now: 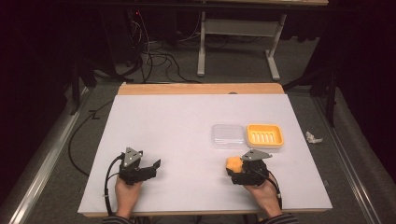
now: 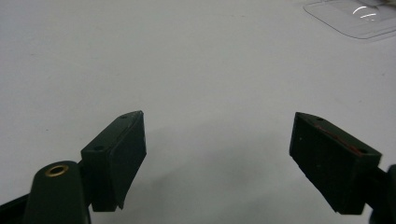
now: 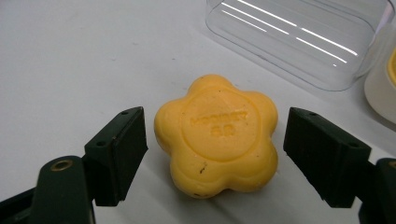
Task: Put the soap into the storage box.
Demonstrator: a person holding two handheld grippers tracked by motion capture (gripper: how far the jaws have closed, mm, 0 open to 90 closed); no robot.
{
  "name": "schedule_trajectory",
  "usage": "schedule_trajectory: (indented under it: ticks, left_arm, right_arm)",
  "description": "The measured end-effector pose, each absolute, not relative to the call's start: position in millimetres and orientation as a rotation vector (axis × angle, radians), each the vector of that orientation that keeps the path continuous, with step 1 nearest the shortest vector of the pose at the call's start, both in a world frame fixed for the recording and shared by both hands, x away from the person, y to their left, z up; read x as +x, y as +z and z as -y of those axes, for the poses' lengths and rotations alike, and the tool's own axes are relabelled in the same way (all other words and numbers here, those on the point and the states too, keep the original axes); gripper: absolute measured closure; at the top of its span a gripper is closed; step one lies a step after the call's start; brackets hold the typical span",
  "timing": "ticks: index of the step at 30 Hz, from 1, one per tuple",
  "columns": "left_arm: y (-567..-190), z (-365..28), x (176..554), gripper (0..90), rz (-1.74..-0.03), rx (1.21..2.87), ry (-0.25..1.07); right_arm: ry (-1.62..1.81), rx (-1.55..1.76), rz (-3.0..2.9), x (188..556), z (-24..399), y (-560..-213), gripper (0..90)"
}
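A yellow flower-shaped soap (image 3: 217, 135) is seen lying flat on the desk (image 1: 177, 126), directly between the fingers (image 3: 119, 154) of the right gripper (image 1: 243, 170), which are held apart with a small gap left on each side. No contact with the soap can be made out. The soap has no real long axis, so any closing direction would likely serve. A clear lid (image 1: 228, 135) and a yellow dish (image 1: 265, 135) are set side by side just beyond the soap. The left gripper (image 1: 152, 168) is kept well apart from the soap, over bare desk, its fingers (image 2: 116, 154) also spread with nothing between them. The right hand is judged to be the nearer.
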State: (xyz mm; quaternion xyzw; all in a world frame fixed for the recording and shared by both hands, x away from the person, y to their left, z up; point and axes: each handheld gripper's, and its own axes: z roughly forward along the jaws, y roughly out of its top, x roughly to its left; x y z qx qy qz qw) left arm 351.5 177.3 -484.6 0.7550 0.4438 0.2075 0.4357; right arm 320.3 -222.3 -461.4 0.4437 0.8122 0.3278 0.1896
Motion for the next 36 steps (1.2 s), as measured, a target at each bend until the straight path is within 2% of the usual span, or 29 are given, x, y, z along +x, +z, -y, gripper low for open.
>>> schedule_trajectory:
  ticks: [36]
  left_arm:
    - [-484.6, -177.1, 351.4, 19.0, -1.101, 1.880, 0.520]
  right_arm:
    - [0.804, 1.212, -2.348, 330.6, 213.3, -471.3, 25.8]
